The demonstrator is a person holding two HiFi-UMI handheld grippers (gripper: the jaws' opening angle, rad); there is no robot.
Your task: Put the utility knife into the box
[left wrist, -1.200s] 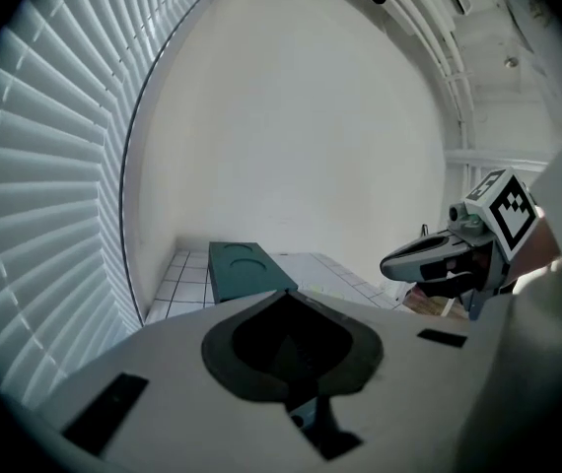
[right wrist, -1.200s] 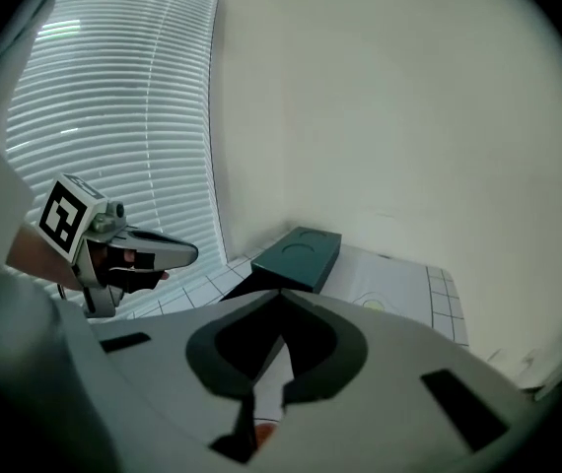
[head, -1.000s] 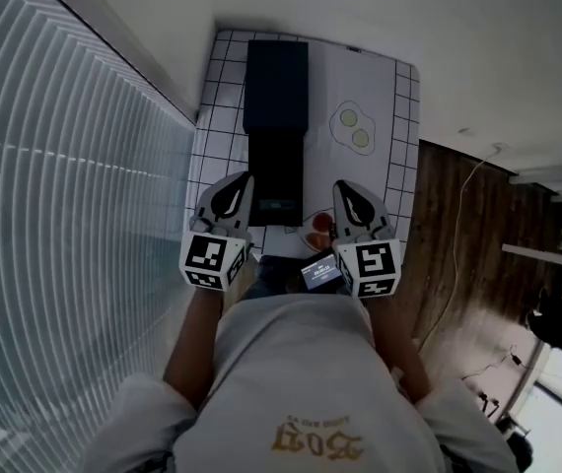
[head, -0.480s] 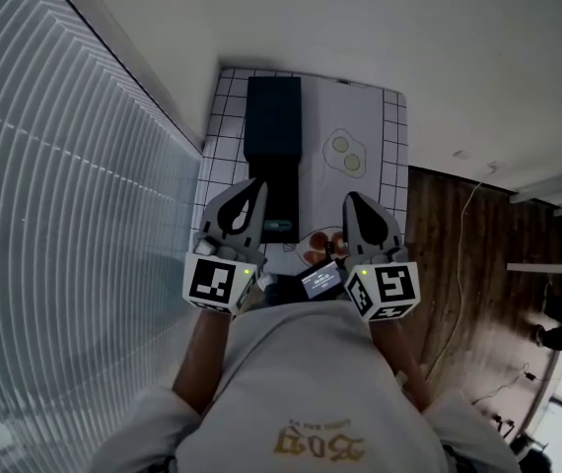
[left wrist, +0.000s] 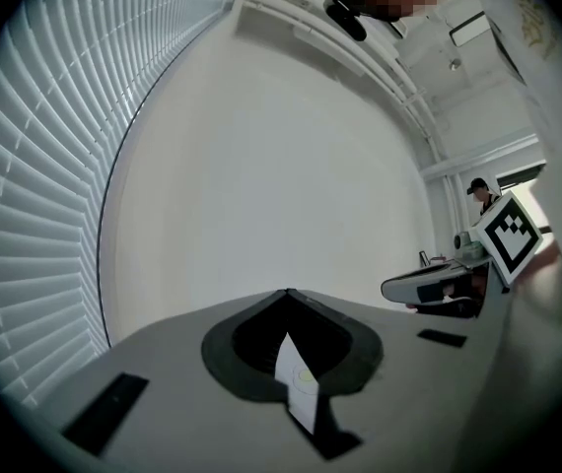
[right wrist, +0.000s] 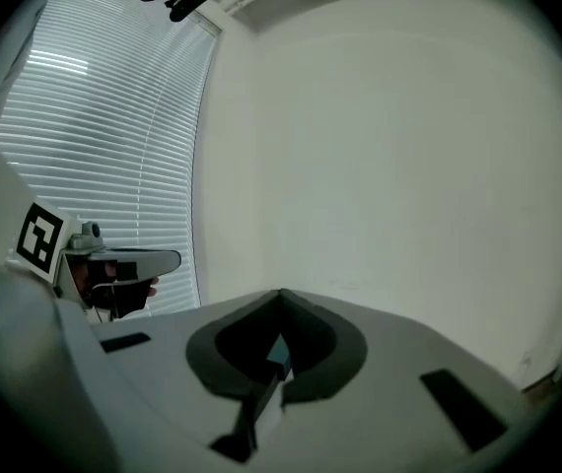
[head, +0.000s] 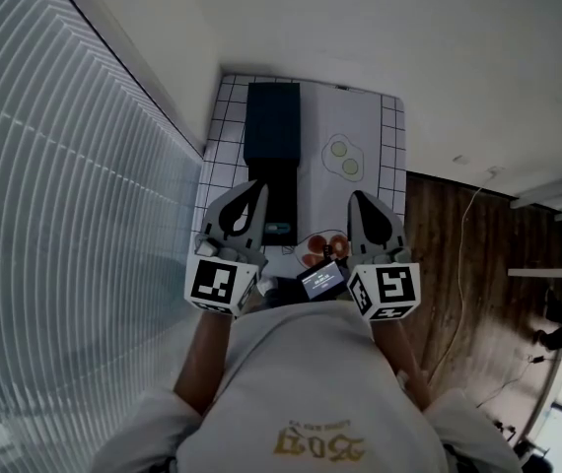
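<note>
We are looking steeply down past a person's chest at a white worktop (head: 365,116) with a grid-pattern border. The person is holding two grippers side by side above its near edge, and both are pointing away from the body.

The left gripper (head: 252,186) is showing its jaws pressed together at the tips, with nothing between them. The right gripper (head: 359,197) is showing the same, pressed together and empty.

A long dark box (head: 273,116) is lying lengthwise on the left half of the worktop. At its near end, just ahead of the left gripper's tip, a small pale-bluish strip is lying crosswise. We are taking this to be the knife (head: 279,229), though it is too small here to be sure. It is looking slim, short and flat.

Nearby, two orange items (head: 317,245) are sitting between the grippers, and a fried-egg picture (head: 342,158) is decorating the worktop to the right of the box. A small lit screen (head: 322,277) is sitting at the person's chest.

We are judging the knife to be light, stiff and smooth-sided, so it may slip in a loose pinch. Its blade end would be sharp. We would be taking hold across the middle of the handle, on its long sides, with spread jaws reaching right down to the surface.
</note>
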